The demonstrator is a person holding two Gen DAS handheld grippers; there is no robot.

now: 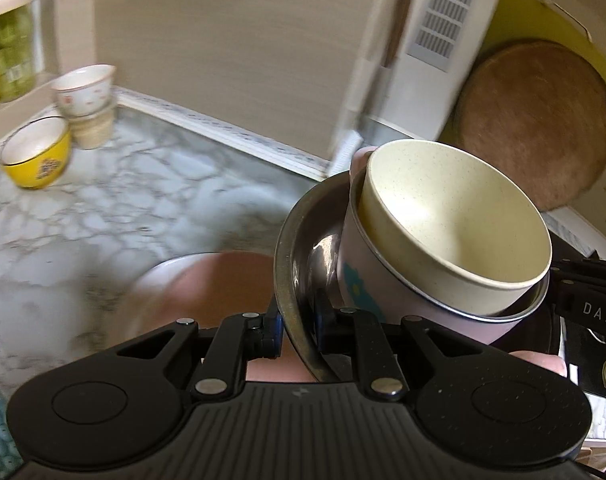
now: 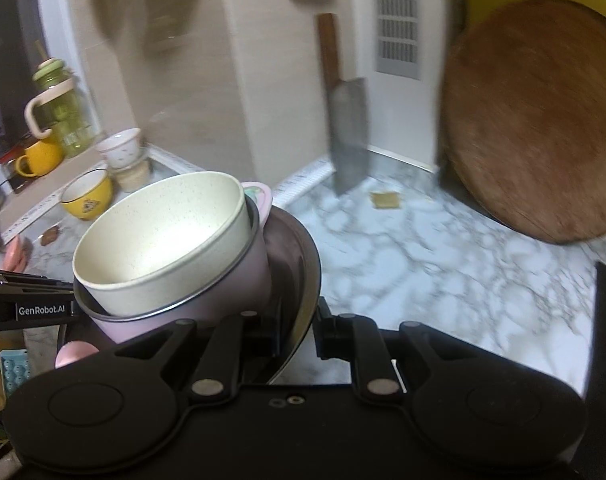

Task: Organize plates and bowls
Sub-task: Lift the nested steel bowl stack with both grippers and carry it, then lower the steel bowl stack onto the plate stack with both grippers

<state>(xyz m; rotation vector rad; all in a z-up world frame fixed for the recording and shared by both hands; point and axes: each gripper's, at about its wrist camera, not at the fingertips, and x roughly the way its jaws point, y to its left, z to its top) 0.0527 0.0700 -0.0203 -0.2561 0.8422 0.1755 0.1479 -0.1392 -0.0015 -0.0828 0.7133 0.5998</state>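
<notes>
The marble counter (image 2: pixel 443 248) is blurred in both views. A round wooden board (image 2: pixel 543 120) leans at the right, its edge cut off. The metal plate (image 1: pixel 293 240) is held tilted above the counter; the left gripper (image 1: pixel 299 330) is clamped on its rim at one side, the right gripper (image 2: pixel 309 328) on the opposite side. Inside stands a pink pot (image 2: pixel 207 292), partly hidden, with a cream bowl (image 2: pixel 163 236) nested in it. Far left are a yellow bowl (image 1: pixel 37 156) and two stacked small bowls (image 1: pixel 87 104), their pattern unreadable.
</notes>
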